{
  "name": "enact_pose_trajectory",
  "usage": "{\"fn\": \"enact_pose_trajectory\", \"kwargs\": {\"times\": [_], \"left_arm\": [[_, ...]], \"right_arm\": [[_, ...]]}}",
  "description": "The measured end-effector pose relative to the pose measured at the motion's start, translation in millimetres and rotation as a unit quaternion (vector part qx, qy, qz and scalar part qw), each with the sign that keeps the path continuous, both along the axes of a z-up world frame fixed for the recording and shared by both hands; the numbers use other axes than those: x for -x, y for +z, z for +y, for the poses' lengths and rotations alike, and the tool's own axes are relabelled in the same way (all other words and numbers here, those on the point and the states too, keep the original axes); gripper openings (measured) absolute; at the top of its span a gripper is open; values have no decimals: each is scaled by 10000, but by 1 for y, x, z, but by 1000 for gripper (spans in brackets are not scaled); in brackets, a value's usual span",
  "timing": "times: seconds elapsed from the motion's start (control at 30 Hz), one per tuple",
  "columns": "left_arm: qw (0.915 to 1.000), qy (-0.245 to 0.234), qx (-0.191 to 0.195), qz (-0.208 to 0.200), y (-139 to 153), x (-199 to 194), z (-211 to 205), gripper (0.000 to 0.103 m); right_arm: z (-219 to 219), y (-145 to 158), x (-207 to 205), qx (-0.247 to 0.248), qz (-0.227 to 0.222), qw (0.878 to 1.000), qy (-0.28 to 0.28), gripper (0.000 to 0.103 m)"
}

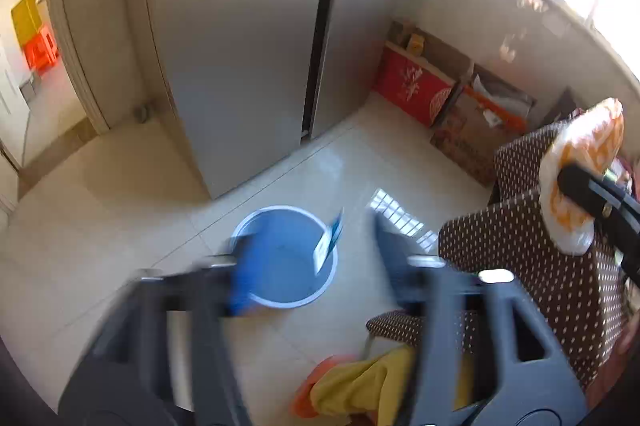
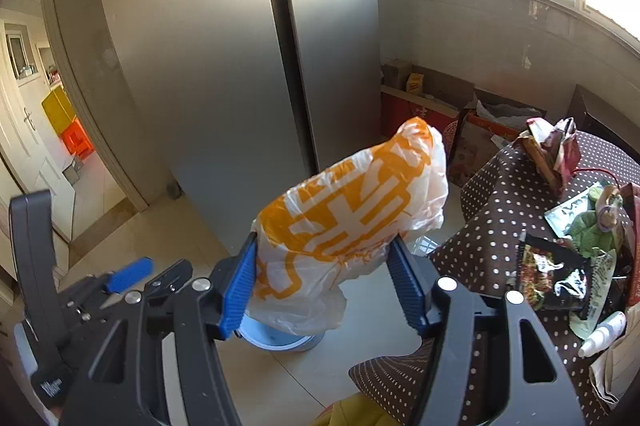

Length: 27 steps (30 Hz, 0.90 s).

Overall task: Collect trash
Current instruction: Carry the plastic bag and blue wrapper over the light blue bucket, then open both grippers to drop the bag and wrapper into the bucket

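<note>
A blue bin [image 1: 288, 258] stands on the tiled floor in front of the fridge. A blue-and-white wrapper [image 1: 330, 242] is in mid-air over the bin's right rim. My left gripper [image 1: 316, 258] is open and empty above the bin, blurred by motion. My right gripper [image 2: 324, 282] is shut on an orange-and-white plastic bag [image 2: 352, 218], held above the bin [image 2: 280, 340]; that bag also shows at the right in the left wrist view [image 1: 580, 178]. Several snack wrappers [image 2: 552, 278] lie on the polka-dot table [image 2: 492, 218].
A grey double-door fridge [image 1: 248, 46] stands behind the bin. Red and brown cardboard boxes [image 1: 416, 86] sit along the wall under the window. Yellow-orange cloth [image 1: 360, 386] lies under the table edge. A doorway [image 1: 36, 66] opens at left. A white bottle [image 2: 604, 334] lies on the table.
</note>
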<state>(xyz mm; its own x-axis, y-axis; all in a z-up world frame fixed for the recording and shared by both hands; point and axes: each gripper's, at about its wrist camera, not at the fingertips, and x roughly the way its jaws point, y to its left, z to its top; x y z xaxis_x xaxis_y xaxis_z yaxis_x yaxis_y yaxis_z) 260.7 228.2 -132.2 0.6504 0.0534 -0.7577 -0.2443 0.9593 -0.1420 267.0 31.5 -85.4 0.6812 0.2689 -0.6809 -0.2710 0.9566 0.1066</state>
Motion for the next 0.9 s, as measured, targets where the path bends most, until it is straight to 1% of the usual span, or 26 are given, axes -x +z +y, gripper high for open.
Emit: {"fn": "enact_pose_trajectory", "kwargs": {"times": [0.07, 0.2, 0.33, 0.47, 0.57, 0.63, 0.73, 0.83, 0.9], "left_arm": [[9999, 100, 53, 15, -2, 1, 8, 58], [9992, 373, -51, 144, -11, 6, 19, 58], [9975, 626, -162, 275, -17, 12, 35, 58], [9951, 883, -249, 362, -19, 20, 49, 58], [9935, 1032, -307, 374, -18, 25, 59, 58], [9925, 1108, -397, 338, -17, 29, 65, 58], [9905, 1238, -447, 402, -17, 33, 71, 58], [9886, 1351, -514, 413, -17, 36, 73, 58], [9887, 1351, -515, 405, -17, 37, 74, 58]], "right_arm": [[6, -6, -5, 66, 49, 10000, 35, 62], [15, -22, -20, 94, 306, 9994, 149, 62], [40, -40, -34, 189, 532, 9977, 365, 62], [69, -50, -44, 236, 676, 9954, 634, 62], [87, -51, -51, 194, 770, 9936, 798, 70], [96, -50, -52, 212, 742, 9926, 936, 83], [100, -52, -47, 322, 753, 9924, 923, 83], [99, -60, -43, 303, 991, 9900, 961, 83], [97, -65, -39, 355, 1074, 9890, 958, 83]]}}
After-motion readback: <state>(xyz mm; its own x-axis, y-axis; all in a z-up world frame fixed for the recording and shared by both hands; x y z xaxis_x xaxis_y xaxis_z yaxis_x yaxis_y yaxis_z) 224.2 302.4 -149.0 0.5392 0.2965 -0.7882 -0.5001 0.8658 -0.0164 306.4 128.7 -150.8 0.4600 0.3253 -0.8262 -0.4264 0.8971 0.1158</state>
